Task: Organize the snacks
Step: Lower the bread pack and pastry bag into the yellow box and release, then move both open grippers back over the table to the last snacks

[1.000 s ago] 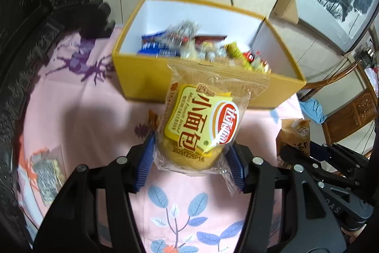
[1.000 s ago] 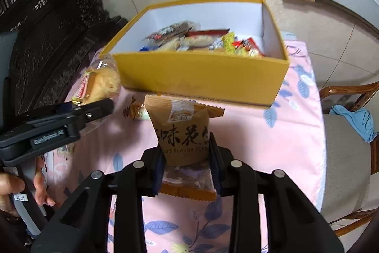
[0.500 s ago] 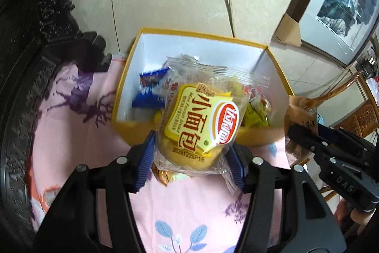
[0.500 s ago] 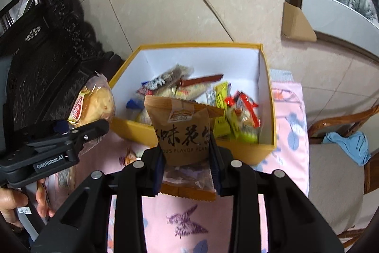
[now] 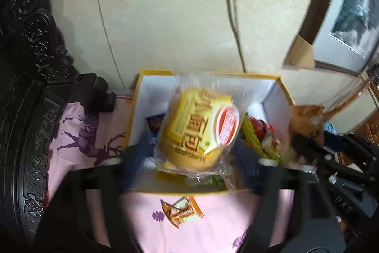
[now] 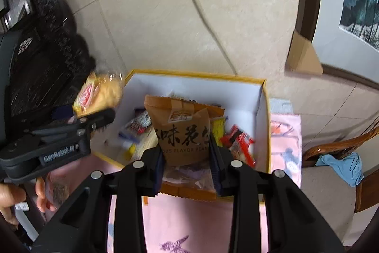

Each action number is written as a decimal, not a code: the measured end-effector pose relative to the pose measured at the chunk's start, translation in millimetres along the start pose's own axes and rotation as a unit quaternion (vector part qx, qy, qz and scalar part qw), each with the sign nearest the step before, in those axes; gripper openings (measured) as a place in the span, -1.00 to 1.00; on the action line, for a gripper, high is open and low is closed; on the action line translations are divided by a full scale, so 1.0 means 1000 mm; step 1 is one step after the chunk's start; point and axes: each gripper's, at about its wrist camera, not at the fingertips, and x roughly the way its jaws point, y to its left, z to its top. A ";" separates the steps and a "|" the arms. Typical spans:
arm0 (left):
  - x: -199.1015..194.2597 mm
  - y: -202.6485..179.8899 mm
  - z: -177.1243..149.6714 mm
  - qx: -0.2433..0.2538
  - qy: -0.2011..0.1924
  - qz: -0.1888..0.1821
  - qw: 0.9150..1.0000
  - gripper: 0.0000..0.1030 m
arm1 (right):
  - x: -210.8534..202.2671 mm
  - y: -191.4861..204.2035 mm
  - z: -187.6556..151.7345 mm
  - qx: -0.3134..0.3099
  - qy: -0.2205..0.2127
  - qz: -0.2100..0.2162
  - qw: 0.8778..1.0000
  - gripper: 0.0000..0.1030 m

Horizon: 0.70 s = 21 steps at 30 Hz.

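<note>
My left gripper (image 5: 189, 163) has its fingers spread wide in a blurred view; the yellow bread packet (image 5: 201, 129) sits between them over the yellow box (image 5: 284, 89), and I cannot tell if it is still gripped. In the right wrist view the left gripper (image 6: 104, 114) and the bread packet (image 6: 99, 94) are at the box's left rim (image 6: 128, 80). My right gripper (image 6: 187, 158) is shut on a brown peanut packet (image 6: 184, 134), held over the box's near side. Several snack packets (image 6: 236, 141) lie inside the box.
A small orange snack packet (image 5: 181, 211) lies on the pink patterned tablecloth (image 5: 78, 134) in front of the box. A dark carved chair (image 5: 26, 63) stands at the left, a wooden chair with blue cloth (image 6: 341, 165) at the right. A cable (image 6: 206, 16) hangs down the tiled wall behind.
Both grippers moved forward and up over the box with their packets. The left gripper's fingers have spread wider apart around the bread packet.
</note>
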 end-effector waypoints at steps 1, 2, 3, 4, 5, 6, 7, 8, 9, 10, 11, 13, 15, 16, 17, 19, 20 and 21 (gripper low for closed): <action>0.001 0.001 0.003 0.000 0.002 0.013 1.000 0.96 | 0.001 -0.002 0.005 0.000 -0.009 -0.006 1.000 -0.09; 0.002 0.003 0.005 0.001 0.003 0.021 1.000 0.96 | 0.003 -0.003 0.007 -0.001 -0.012 -0.014 1.000 0.18; 0.002 0.005 0.007 0.001 0.007 0.023 1.000 0.96 | 0.004 -0.006 0.010 -0.005 -0.016 -0.029 0.999 0.22; 0.002 0.009 0.006 -0.002 0.009 0.022 1.000 0.96 | 0.003 -0.007 0.010 -0.007 -0.020 -0.034 0.999 0.22; 0.000 0.014 0.004 -0.005 0.007 0.024 1.000 0.96 | 0.001 -0.009 0.009 -0.009 -0.023 -0.029 0.999 0.22; -0.001 0.017 0.002 -0.010 0.006 0.026 1.000 0.96 | 0.000 -0.010 0.006 -0.009 -0.022 -0.023 0.999 0.22; -0.002 0.024 -0.002 -0.019 0.008 0.025 0.999 0.96 | -0.001 -0.010 0.002 -0.007 -0.021 -0.019 1.000 0.22; -0.003 0.031 -0.006 -0.030 0.012 0.021 0.999 0.96 | -0.001 -0.009 -0.004 -0.003 -0.015 -0.003 1.000 0.22; -0.005 0.038 -0.011 -0.042 0.012 0.018 0.999 0.96 | -0.001 -0.007 -0.009 -0.002 -0.012 0.014 1.000 0.22; -0.007 0.043 -0.016 -0.048 0.012 0.017 0.999 0.96 | -0.002 -0.001 -0.017 -0.005 -0.012 0.041 0.999 0.22; -0.011 0.050 -0.025 -0.056 0.008 0.020 0.998 0.96 | -0.002 0.003 -0.023 -0.011 -0.011 0.057 0.998 0.22; -0.015 0.062 -0.043 -0.065 0.011 0.032 0.997 0.96 | 0.000 0.025 -0.048 -0.054 -0.001 0.109 0.993 0.22; -0.017 0.075 -0.064 -0.073 0.022 0.046 0.996 0.96 | 0.007 0.050 -0.073 -0.110 0.016 0.150 0.982 0.22; -0.018 0.081 -0.072 -0.077 0.026 0.050 0.995 0.96 | 0.013 0.064 -0.086 -0.142 0.029 0.166 0.976 0.22; -0.022 0.087 -0.083 -0.083 0.031 0.052 0.995 0.96 | 0.018 0.073 -0.096 -0.163 0.040 0.173 0.970 0.22; -0.032 0.101 -0.107 -0.097 0.036 0.052 0.993 0.96 | 0.035 0.099 -0.117 -0.220 0.061 0.183 0.956 0.22; -0.039 0.110 -0.120 -0.104 0.036 0.059 0.992 0.96 | 0.044 0.111 -0.126 -0.251 0.064 0.182 0.949 0.22; -0.044 0.117 -0.129 -0.109 0.037 0.066 0.991 0.96 | 0.052 0.120 -0.132 -0.274 0.065 0.176 0.943 0.22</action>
